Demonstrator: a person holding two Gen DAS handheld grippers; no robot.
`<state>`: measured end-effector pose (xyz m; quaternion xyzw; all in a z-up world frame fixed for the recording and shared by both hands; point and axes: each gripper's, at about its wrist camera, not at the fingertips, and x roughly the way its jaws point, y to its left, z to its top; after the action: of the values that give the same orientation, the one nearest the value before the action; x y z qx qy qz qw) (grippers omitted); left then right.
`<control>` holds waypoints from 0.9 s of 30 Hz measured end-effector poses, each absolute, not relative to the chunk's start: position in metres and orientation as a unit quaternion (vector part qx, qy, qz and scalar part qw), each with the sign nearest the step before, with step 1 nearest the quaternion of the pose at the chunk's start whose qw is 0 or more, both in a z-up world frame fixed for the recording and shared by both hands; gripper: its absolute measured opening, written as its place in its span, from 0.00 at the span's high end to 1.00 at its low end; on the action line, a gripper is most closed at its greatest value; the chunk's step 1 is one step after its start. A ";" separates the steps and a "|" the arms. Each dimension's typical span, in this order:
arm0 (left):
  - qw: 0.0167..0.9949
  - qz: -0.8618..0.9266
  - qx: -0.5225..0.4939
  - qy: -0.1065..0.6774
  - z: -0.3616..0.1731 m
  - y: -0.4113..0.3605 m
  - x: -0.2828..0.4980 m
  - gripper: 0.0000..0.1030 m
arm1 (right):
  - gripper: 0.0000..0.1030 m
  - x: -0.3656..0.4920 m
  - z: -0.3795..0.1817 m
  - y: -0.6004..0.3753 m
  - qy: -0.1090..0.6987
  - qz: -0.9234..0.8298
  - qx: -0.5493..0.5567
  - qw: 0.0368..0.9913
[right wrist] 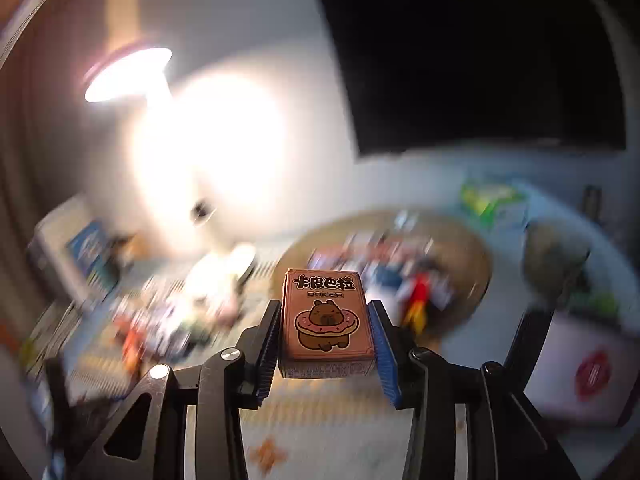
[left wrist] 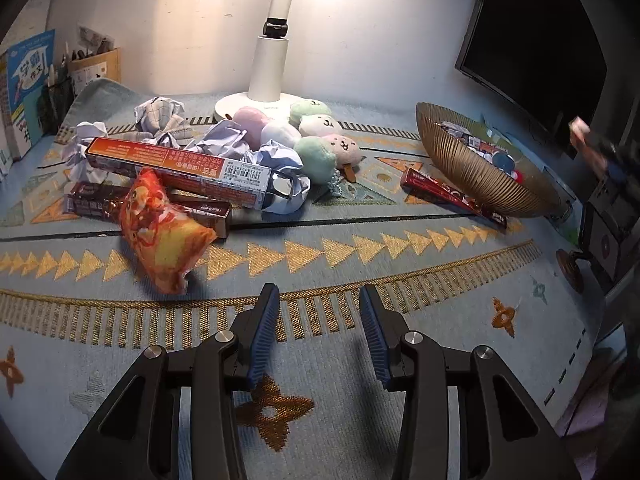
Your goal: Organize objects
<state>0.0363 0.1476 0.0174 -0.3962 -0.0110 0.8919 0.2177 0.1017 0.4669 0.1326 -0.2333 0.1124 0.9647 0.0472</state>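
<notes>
My right gripper (right wrist: pixel 325 307) is shut on a small pink card box (right wrist: pixel 326 312) printed with a capybara in a donut, held above the blurred table. The gold ribbed bowl (right wrist: pixel 476 256) lies beyond it, with small items inside. In the left wrist view my left gripper (left wrist: pixel 319 294) hovers open over the mat with nothing between its fingers. Ahead of it to the left lie an orange snack bag (left wrist: pixel 164 232), a long orange box (left wrist: pixel 176 168) and dark brown boxes (left wrist: pixel 96 198). Pastel plush toys (left wrist: pixel 316 136) sit behind them. The bowl (left wrist: pixel 476 168) stands at the right.
Crumpled papers (left wrist: pixel 280 168) lie around the boxes. A white lamp base (left wrist: pixel 264 92) stands at the back, with a dark monitor (left wrist: pixel 532 40) at the right. A red box (left wrist: pixel 448 196) leans by the bowl. Books (left wrist: pixel 28 84) stand at the left. A patterned mat (left wrist: pixel 360 252) covers the table.
</notes>
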 end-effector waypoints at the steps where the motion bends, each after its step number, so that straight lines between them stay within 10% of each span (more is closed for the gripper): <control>1: 0.217 0.890 -0.401 -0.005 0.016 0.150 0.036 0.62 | 0.54 0.084 0.137 0.473 0.106 0.965 -0.233 0.060; 5: 0.208 0.885 -0.416 0.007 0.011 0.154 0.032 0.62 | 0.48 0.068 0.151 0.498 0.126 0.953 -0.260 0.092; 9: 0.196 0.886 -0.419 0.005 0.009 0.154 0.032 0.62 | 0.02 0.123 0.159 0.538 0.159 0.957 -0.196 0.139; 16: 0.183 0.889 -0.419 0.018 0.009 0.157 0.032 0.62 | 0.02 0.175 0.180 0.619 0.216 0.910 -0.172 0.309; 27: 0.137 0.891 -0.427 -0.066 0.015 0.094 0.044 0.57 | 0.00 0.117 0.099 0.462 0.172 0.927 -0.335 0.009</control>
<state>0.0438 0.0938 0.0153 -0.4269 -0.0661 0.8915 0.1365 0.1169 0.4619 0.0987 -0.3345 0.1715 0.9266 0.0095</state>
